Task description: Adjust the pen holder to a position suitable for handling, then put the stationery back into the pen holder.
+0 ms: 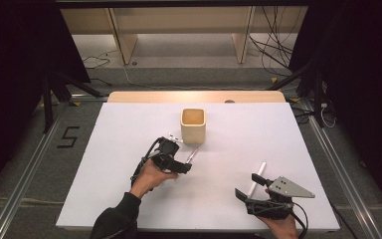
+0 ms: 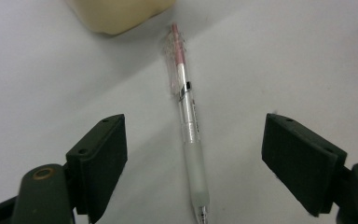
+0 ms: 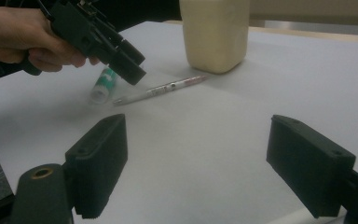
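Left gripper view, left gripper (image 2: pixel 193 154) jaws wide apart straddling clear pen (image 2: pixel 189 116) by beige cup (image 2: pixel 121 14), gripping nothing, right gripper (image 3: pixel 214 163) likewise spread, empty.

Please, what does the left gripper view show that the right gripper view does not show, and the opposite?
Left gripper view: the clip and pink end of the pen from close above, lying between the open fingers of the left gripper. Right gripper view: the person's left hand, and a white and green tube near the pen's tip. Both: the pen, the cream cup and the white table.
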Tool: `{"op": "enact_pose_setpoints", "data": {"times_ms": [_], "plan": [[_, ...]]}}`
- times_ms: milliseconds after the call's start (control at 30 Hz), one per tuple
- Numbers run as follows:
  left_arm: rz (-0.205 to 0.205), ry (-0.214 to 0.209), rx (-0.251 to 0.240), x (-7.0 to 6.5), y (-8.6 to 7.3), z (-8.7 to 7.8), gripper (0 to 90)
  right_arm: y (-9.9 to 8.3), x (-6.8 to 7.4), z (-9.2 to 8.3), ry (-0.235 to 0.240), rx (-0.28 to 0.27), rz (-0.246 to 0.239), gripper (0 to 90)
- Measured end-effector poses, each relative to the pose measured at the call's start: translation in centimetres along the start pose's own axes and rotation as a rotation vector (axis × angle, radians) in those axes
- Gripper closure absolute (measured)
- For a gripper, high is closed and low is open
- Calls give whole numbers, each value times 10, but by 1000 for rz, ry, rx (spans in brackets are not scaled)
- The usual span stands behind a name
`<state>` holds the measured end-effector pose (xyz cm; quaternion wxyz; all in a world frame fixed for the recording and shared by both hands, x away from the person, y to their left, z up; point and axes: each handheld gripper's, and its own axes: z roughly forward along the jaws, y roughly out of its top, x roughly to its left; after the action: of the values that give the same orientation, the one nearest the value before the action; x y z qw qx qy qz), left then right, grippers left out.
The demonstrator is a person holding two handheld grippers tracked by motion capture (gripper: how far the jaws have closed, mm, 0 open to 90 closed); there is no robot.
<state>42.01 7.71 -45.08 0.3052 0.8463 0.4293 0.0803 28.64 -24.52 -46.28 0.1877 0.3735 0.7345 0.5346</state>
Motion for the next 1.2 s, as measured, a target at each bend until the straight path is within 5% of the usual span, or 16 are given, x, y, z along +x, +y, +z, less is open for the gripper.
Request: {"op": "enact_pose_setpoints", "data": {"times_ms": [1200], "plan": [[59,22,112,-7,-6,20,599,0,4,2,0,9,-17,210]]}}
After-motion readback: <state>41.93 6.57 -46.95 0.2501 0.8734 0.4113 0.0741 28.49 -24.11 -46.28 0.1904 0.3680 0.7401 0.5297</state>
